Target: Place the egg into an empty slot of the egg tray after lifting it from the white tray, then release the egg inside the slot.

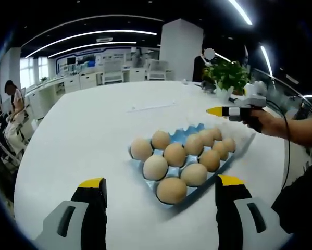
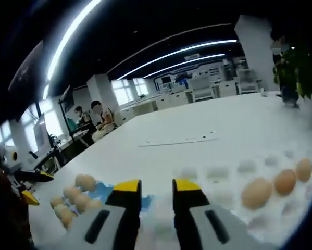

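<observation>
From the left, our left gripper [image 1: 161, 190] hangs wide open before the blue egg tray [image 1: 189, 136], while our right gripper [image 2: 156, 188], jaws narrowly parted and empty, nears the white tray [image 2: 234, 179] (three eggs [image 2: 257, 193] there), so we judge pickup comes next.

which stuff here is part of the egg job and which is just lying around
Job: blue egg tray, its eggs, white tray with three eggs, left claw, right claw.
Lying about: potted plant, thin white strip.
</observation>
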`<action>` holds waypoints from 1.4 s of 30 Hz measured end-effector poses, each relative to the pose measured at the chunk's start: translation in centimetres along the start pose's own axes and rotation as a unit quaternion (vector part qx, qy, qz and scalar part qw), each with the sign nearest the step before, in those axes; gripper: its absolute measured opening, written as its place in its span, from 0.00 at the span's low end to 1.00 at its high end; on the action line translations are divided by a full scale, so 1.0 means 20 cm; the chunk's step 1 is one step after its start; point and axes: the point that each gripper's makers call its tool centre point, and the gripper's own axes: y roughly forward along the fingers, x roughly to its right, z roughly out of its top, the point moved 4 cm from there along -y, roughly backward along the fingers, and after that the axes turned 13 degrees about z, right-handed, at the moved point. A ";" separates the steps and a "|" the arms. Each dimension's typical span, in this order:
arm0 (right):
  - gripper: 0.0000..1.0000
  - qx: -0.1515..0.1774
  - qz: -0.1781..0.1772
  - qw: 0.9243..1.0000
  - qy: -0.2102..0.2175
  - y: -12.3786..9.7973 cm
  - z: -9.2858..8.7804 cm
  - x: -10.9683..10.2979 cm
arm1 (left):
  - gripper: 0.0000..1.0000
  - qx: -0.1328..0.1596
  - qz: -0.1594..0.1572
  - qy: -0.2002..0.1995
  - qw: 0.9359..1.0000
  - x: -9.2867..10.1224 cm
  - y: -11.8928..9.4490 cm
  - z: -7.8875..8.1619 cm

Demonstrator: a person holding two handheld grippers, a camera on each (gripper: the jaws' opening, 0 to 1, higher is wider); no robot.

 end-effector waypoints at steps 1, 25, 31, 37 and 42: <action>0.23 0.004 -0.019 1.000 0.001 -0.03 0.01 0.04 | 0.85 0.000 0.000 0.000 1.000 0.00 0.00 0.00; 0.26 -0.060 -0.131 0.987 -0.071 -0.21 -0.05 0.35 | 0.86 -0.001 0.009 -0.004 1.000 -0.01 -0.03 -0.01; 0.25 -0.027 -0.137 0.989 -0.046 -0.23 -0.01 0.33 | 0.86 -0.001 0.008 -0.004 1.000 -0.01 -0.04 -0.01; 0.25 0.003 -0.113 0.992 -0.051 -0.23 0.08 0.24 | 0.86 0.000 0.010 -0.005 1.000 -0.02 -0.03 -0.01; 0.25 0.018 -0.072 0.996 -0.053 -0.15 0.13 0.11 | 0.86 0.000 0.008 -0.004 1.000 -0.01 -0.03 -0.01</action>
